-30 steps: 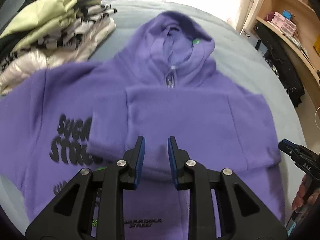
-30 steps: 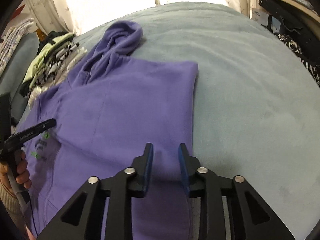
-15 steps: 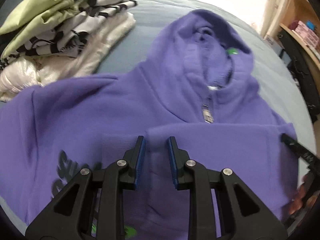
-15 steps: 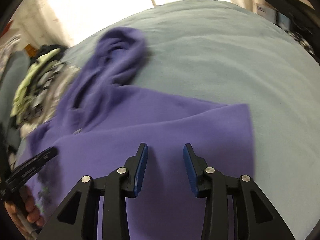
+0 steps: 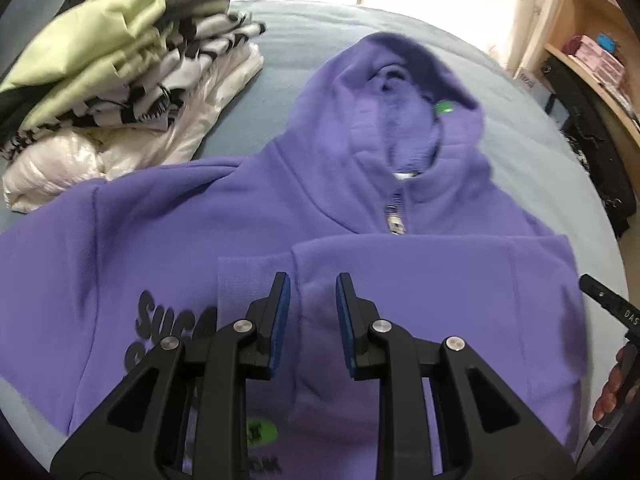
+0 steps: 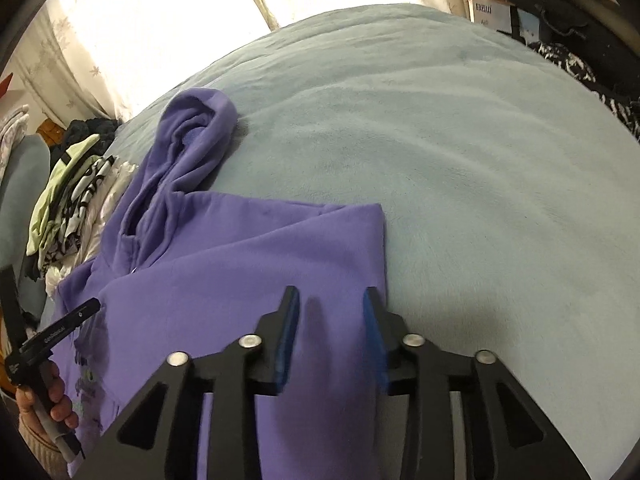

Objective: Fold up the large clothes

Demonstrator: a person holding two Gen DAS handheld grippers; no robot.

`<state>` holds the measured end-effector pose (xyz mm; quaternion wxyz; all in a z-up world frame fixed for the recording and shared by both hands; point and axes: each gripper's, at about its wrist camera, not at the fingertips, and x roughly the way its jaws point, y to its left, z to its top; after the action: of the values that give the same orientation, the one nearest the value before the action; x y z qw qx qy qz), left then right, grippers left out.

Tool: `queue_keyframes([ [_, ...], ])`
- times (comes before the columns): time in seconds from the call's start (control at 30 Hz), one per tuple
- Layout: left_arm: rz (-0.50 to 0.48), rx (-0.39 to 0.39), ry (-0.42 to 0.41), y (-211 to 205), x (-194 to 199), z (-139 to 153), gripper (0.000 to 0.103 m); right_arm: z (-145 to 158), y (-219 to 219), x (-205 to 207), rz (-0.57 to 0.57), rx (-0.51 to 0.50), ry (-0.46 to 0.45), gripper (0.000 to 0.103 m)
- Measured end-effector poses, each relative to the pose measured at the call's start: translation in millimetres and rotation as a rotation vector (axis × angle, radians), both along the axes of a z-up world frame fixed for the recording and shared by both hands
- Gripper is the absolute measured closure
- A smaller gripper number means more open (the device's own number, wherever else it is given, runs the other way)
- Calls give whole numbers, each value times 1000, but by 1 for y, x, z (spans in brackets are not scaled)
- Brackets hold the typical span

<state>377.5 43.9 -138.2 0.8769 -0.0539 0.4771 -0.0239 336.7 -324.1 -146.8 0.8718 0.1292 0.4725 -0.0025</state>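
Purple fleece zip hoodie (image 5: pixel 304 216) lies flat on the grey-blue bed cover (image 6: pixel 460 160), right sleeve folded across, left gripper (image 5: pixel 308 312) hovering narrowly parted and empty, right gripper's (image 6: pixel 332 328) jaws opening, nothing gripped.

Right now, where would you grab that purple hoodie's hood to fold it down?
Probably at the tip of the hood, coming from the far end of the bed. The hood lies flat, sticking out past the purple hoodie onto bare blanket, so a claw could pinch its peak there and draw it back over the zipper.
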Motion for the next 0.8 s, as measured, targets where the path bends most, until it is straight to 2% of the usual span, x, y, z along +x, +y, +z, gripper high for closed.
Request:
queue_keyframes([
  [0.07,-15,4,-28,-3,-17,15,82,9,11,-16,20,-7,-15,62],
  [0.13,-22,2,-47,-3,-33,28,72,20,22,-34,36,-6,-27,62],
  [0.2,-21,-7,-76,-2,-52,43,58,31,31,-52,50,5,-39,62],
  [0.37,-32,7,-121,1,-102,78,56,57,58,-96,80,-6,-66,60],
  [0.53,-39,42,-149,9,-151,102,55,84,85,-149,83,-10,-104,49],
  [0.63,-33,37,-164,17,-179,110,54,98,101,-176,84,-10,-114,48],
  [0.8,-27,31,-193,37,-226,120,46,115,126,-223,96,-9,-133,48],
])
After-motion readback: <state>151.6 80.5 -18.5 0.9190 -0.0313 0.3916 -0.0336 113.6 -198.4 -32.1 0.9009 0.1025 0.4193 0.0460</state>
